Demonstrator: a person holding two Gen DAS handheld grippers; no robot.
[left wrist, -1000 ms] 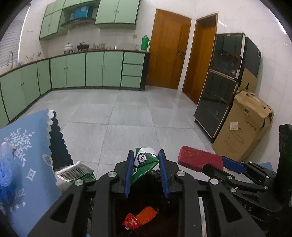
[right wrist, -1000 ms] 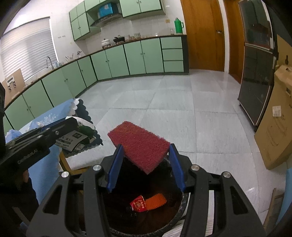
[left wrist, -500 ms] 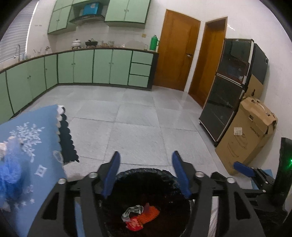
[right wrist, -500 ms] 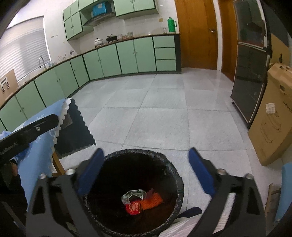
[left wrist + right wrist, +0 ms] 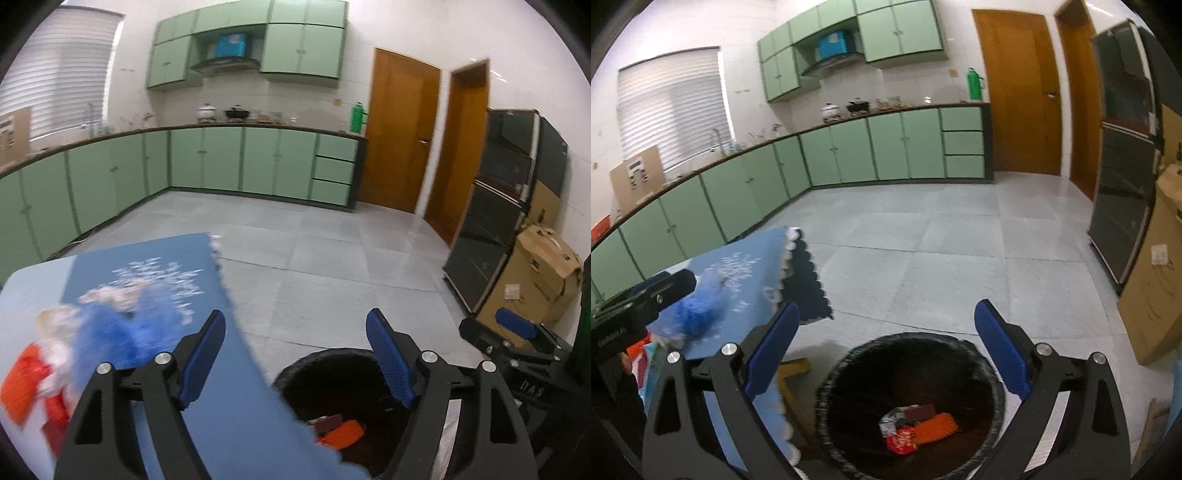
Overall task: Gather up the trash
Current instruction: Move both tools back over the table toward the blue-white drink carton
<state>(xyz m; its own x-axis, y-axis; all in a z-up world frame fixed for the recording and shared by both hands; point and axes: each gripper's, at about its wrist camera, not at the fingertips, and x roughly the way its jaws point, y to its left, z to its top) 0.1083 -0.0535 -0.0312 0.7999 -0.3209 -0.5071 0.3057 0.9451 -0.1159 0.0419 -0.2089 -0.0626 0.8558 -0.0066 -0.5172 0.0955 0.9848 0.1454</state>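
Both claws gaping and empty: left claw (image 5: 295,354) just widened further over the desk (image 5: 229,424) edge, right claw (image 5: 886,347) just spread wide above the black-lined bin (image 5: 995,387), nothing between either pair of jaws. Dropped trash (image 5: 916,428) lying on the bin floor, so likely parted to let go. Orange ribbed piece (image 5: 936,424) lying flat, long axis slanting up to the right. More litter (image 5: 22,384) on the desk, blurred, probably next.

"DAS" partly legible on right hand-held gripper (image 5: 517,334) body.
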